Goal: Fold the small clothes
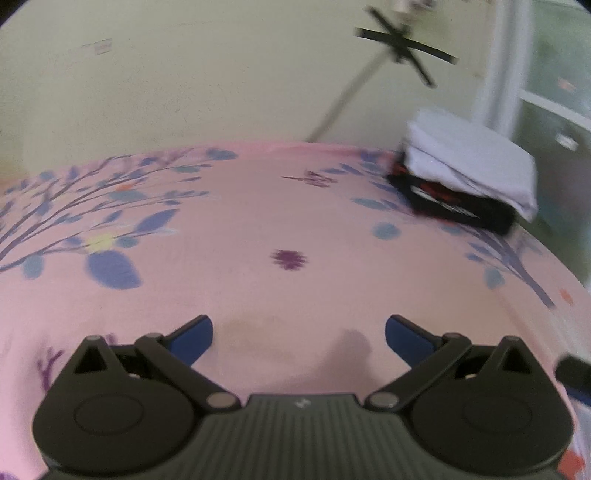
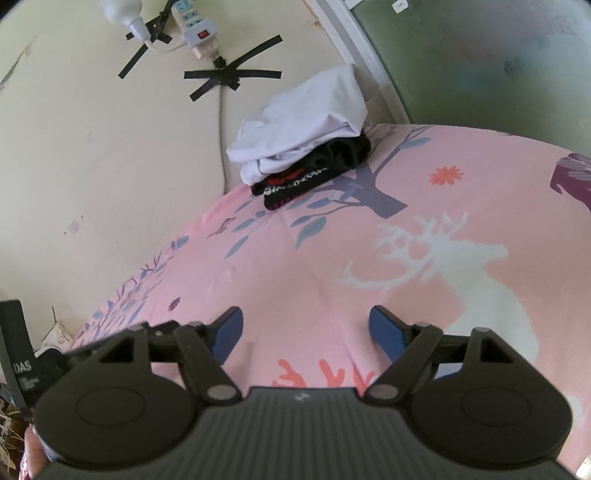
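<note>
A folded white garment point(image 1: 469, 158) lies on top of a folded black garment with red and white print point(image 1: 454, 206) at the far right corner of the bed. The same stack shows in the right wrist view, white piece point(image 2: 306, 125) over black piece point(image 2: 306, 181), by the wall. My left gripper point(image 1: 299, 338) is open and empty above the pink sheet point(image 1: 258, 221). My right gripper point(image 2: 306, 332) is open and empty above the pink sheet point(image 2: 332, 266), well short of the stack.
The bed meets a cream wall point(image 2: 92, 147) with black tape crosses point(image 2: 232, 79), a cable and a power strip point(image 2: 194, 22). A white frame and green panel point(image 2: 480, 66) stand behind the stack. Dark clutter point(image 2: 22, 362) lies off the bed's left edge.
</note>
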Motion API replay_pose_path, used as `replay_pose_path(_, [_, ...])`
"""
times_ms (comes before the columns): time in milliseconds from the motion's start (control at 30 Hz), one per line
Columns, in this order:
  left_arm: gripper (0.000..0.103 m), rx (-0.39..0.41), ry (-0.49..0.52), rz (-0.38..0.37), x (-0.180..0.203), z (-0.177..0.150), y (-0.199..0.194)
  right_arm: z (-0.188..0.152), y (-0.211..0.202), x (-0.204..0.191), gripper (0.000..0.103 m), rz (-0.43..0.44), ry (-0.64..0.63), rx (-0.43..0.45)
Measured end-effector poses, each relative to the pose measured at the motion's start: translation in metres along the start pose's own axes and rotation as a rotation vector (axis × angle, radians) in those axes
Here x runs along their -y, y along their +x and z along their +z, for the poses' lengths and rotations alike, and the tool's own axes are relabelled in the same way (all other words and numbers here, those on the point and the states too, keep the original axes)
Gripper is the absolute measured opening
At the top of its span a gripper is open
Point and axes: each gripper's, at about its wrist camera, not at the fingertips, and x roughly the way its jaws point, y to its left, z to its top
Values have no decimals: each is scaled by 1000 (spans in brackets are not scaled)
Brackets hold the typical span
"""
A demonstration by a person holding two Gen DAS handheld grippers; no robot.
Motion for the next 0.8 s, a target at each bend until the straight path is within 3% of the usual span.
replay_pose_path(100, [103,4,-34,27,-7,1,0,-1,1,-2,77,-7,-14,1])
replay_pose_path(267, [103,-3,-3,50,-3,0,1,-1,0,-1,77,-2,-6,0])
replay_pose_path(800, [103,3,37,47,2,-1,0,-4,2,-10,78,-39,-65,1])
